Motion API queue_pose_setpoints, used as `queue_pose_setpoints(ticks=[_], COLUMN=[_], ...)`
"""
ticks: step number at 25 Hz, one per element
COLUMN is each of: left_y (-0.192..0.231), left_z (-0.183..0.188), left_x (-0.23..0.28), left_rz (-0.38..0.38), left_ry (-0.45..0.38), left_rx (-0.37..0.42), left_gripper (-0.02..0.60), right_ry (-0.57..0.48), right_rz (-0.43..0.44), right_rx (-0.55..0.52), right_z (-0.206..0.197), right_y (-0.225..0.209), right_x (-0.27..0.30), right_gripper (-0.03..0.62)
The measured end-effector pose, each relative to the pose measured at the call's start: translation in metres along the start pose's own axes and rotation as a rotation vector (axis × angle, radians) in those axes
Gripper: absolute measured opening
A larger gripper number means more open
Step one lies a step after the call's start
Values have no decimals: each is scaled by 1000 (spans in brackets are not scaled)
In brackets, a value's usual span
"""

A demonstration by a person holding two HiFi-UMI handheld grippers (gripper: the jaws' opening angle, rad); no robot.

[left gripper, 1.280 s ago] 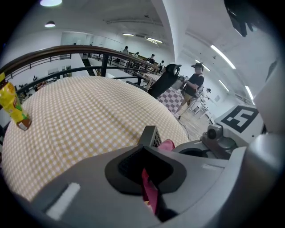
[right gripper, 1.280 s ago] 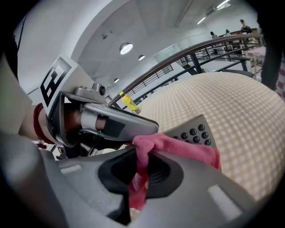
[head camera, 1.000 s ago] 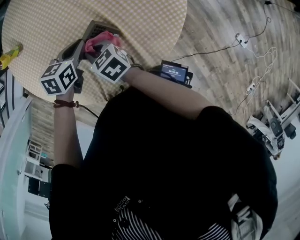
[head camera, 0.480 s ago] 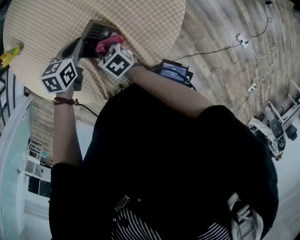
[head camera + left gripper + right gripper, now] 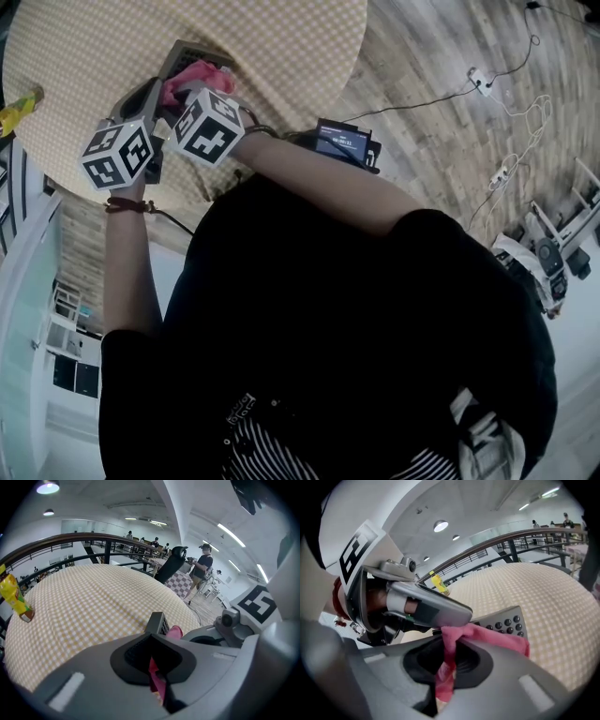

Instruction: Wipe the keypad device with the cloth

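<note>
1. The round bench (image 5: 281, 56), covered in a yellow-and-white checked cloth, carries the work near its edge closest to the person. A yellow bottle (image 5: 14, 597) stands well apart at the bench rim.
2. The grey slab-shaped keypad device (image 5: 506, 623) is raised at an angle above the bench, with its rows of dark round buttons facing up.
3. The left tool (image 5: 155, 92) is closed on the near end of the device and steadies it.
4. The right tool (image 5: 183, 96) is clamped on the soft pink cloth (image 5: 487, 637). One fold runs down between its jaws and the rest lies draped over the button face, touching it.

Handling, as judged:
- The device is stiff and light. Hold it by its plain end or side edges, clear of the buttons, since a smooth casing may slip under sideways rubbing.
- The cloth is limp and light. Grip it by a bunched fold, so that a loose pad trails ahead of the jaws and the jaws themselves do not scrape the keys.
</note>
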State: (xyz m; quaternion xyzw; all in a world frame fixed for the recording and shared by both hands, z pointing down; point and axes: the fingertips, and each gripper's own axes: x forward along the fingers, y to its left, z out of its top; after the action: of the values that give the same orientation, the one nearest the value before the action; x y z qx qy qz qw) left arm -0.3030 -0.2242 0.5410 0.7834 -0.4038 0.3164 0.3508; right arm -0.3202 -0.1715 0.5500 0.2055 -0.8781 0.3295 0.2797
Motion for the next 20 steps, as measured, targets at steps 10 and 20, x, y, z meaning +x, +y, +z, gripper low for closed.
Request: queue_pose_setpoints(ticks=[10,20], left_y=[2,1], left_z=[-3,-1], left_x=[-1,1], left_rz=[-12,-10], left_ry=[-9,-4], left_rx=[-1,22], left_gripper=[3,2], right_ry=[97,144], right_rz=[27,-11], right_rx=[53,34], right_z=[-65,-52], right_y=[-10,-6], right_x=[9,9], right_gripper=[31,31])
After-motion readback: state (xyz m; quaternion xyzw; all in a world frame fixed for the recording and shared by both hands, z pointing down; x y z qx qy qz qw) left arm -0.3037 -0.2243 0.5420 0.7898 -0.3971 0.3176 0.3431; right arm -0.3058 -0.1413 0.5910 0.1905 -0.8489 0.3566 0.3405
